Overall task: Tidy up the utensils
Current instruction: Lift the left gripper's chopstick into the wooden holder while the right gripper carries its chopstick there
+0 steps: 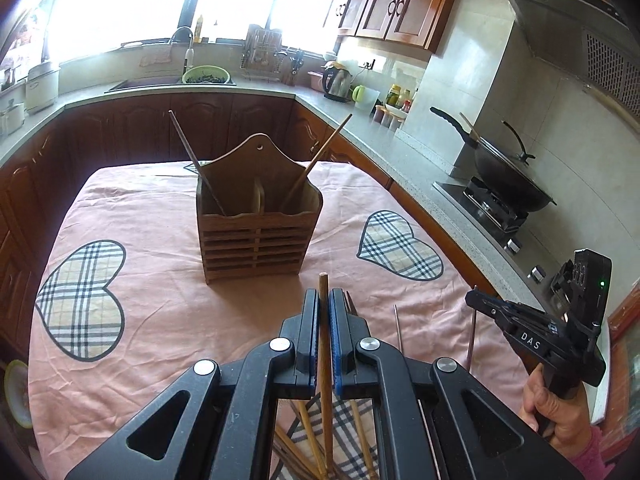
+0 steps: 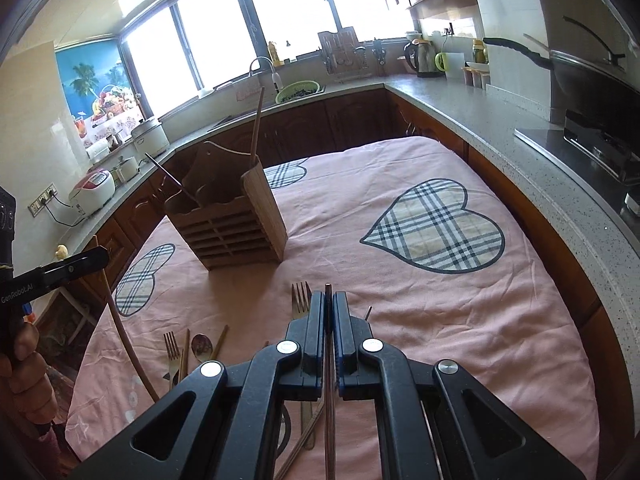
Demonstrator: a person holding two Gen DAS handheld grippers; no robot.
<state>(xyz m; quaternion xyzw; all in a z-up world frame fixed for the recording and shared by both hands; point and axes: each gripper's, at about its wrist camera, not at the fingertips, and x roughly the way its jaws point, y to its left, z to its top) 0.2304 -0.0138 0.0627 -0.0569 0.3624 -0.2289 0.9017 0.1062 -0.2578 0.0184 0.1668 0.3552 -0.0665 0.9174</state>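
The left gripper (image 1: 325,312) is closed on a wooden chopstick (image 1: 324,344), which stands upright between its blue pads. The right gripper (image 2: 329,316) is clamped on a thin metal chopstick (image 2: 329,364). Ahead of both, on the pink cloth with plaid hearts (image 1: 140,280) covering the counter, a wooden utensil holder (image 1: 258,220) stands upright with one dark chopstick (image 1: 192,160) in its left compartment and one wooden chopstick in its right. Forks (image 2: 301,300), a spoon (image 2: 201,347) and more chopsticks lie loose on the near cloth.

A wok (image 1: 508,178) sits on the stove (image 1: 492,210); an electric kettle (image 1: 337,80) stands on the counter (image 1: 404,148).
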